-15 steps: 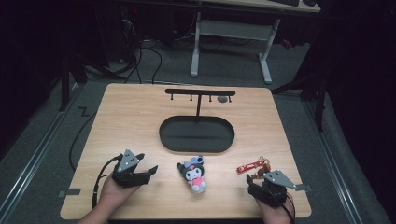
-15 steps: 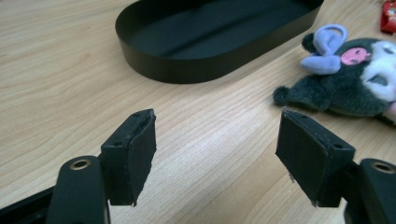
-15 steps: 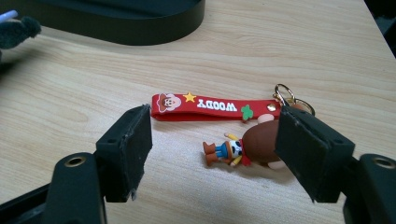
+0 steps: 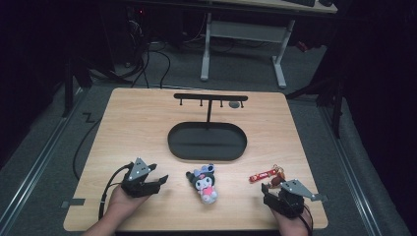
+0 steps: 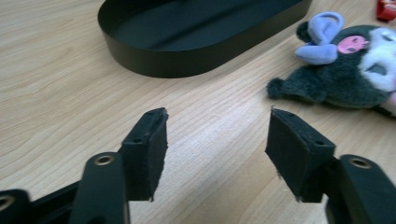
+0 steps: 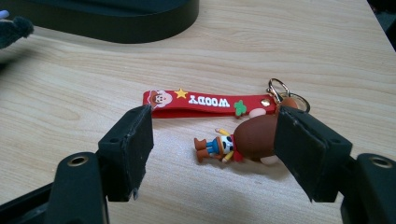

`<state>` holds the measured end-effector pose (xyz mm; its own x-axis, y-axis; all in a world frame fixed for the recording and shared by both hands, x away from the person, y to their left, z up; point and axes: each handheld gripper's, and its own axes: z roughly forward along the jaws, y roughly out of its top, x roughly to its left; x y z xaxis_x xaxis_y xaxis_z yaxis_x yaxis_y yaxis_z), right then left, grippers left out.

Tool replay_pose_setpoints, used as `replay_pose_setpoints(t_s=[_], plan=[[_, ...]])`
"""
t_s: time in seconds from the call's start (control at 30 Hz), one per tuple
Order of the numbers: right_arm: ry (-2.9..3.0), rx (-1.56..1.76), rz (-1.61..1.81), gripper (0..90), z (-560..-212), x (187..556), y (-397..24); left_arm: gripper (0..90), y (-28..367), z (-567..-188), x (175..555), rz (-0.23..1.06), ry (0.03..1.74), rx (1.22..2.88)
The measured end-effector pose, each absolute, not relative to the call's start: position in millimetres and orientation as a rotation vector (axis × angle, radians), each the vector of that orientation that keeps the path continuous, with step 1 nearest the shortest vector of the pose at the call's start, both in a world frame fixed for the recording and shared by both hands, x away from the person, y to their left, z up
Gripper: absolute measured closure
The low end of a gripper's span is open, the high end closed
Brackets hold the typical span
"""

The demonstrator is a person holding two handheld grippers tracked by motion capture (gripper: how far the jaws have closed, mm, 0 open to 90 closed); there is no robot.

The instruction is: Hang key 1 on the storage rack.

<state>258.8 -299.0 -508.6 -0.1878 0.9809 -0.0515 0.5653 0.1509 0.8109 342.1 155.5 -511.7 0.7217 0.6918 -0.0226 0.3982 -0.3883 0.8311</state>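
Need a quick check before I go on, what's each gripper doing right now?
Left gripper: open, holding nothing, over bare table.
Right gripper: open, holding nothing, the Woody keychain just ahead.

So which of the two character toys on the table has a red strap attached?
The Woody keychain, lying before the right gripper; its red strap reads WOODY. The black plush toy at the table's middle has a purple bow and no strap.

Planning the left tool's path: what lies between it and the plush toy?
Bare wood. In the high view nothing lies between the left tool and the plush toy; the left gripper view agrees.
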Motion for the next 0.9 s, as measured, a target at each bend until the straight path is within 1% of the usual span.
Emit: replay_pose_setpoints(t_s=[0.07,0.2,0.27,0.3,0.33,0.43,0.47,0.5,0.57,0.6,0.63,0.9], plan=[[1.831,1.471,0.892,29.2,-508.5,258.8,-300.0,39.4,155.9,-511.5,342.1,0.412,0.832,2.021],[1.823,1.497,0.908,36.8,-506.6,257.0,-306.2,39.7,156.6,-512.3,343.7,0.398,0.849,2.023],[1.822,1.501,0.911,38.3,-505.8,256.2,-308.5,40.4,157.1,-512.0,343.7,0.399,0.849,2.022],[1.812,1.508,0.914,41.4,-503.8,253.2,-313.8,40.7,157.7,-511.1,343.2,0.398,0.848,2.013],[1.812,1.508,0.914,41.4,-503.8,253.2,-313.8,41.2,157.7,-511.1,343.2,0.398,0.848,2.013],[1.776,1.550,0.929,52.3,-498.8,246.8,-328.1,43.0,158.8,-510.2,342.3,0.400,0.840,2.009],[1.776,1.550,0.929,52.3,-498.8,246.8,-328.1,43.3,158.8,-510.2,342.3,0.400,0.840,2.009],[1.770,1.574,0.935,67.2,-497.9,244.9,-334.6,43.4,159.1,-510.2,342.0,0.398,0.839,2.011],[1.774,1.580,0.906,84.6,-498.0,244.4,-338.0,43.0,159.2,-510.5,341.8,0.396,0.839,2.012],[1.774,1.580,0.906,84.6,-498.0,244.4,-338.0,43.0,159.6,-510.8,341.6,0.393,0.838,2.017],[1.776,1.597,0.846,90.0,-499.0,246.0,-340.4,42.4,160.2,-511.1,341.0,0.396,0.839,2.022],[1.861,1.646,0.729,90.0,-510.4,260.1,-338.4,42.4,167.6,-510.7,338.6,0.403,0.857,2.003]])
